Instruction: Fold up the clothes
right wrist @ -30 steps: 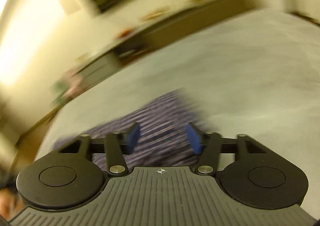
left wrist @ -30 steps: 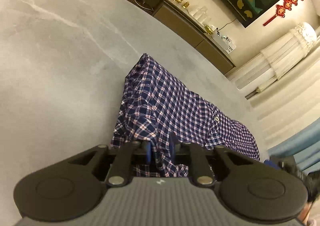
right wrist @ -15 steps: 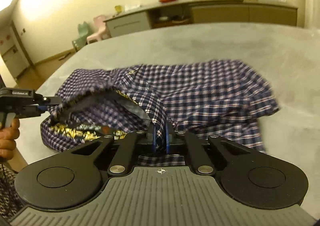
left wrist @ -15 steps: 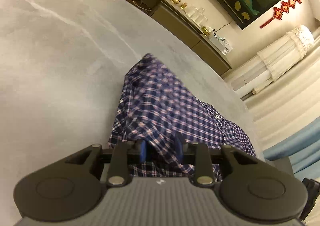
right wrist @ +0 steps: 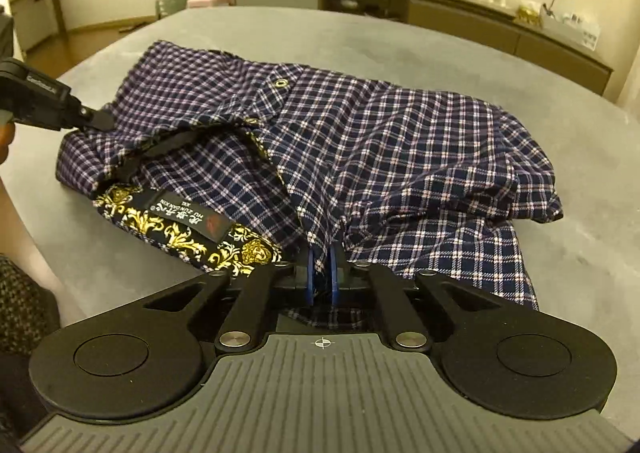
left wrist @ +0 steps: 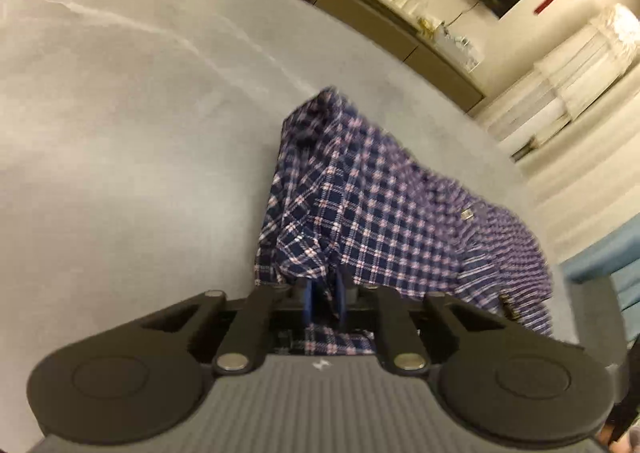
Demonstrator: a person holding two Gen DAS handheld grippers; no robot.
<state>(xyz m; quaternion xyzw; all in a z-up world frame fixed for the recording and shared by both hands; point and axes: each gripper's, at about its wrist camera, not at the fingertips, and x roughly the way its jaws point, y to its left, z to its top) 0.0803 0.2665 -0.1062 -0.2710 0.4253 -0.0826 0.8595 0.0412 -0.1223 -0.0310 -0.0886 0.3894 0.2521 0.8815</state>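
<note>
step: gripping the shirt [right wrist: 360,157] for a fold | shirt: crumpled on the table [left wrist: 120,133], collar toward me | left gripper [left wrist: 325,293]: jaws just closed further, clamped on cloth | right gripper [right wrist: 321,273]: jaws just eased slightly, pinching the front edge | next: I'd lift both together, keeping the cloth taut

One plaid shirt [right wrist: 360,141], one table [right wrist: 480,53], two grippers.
</note>
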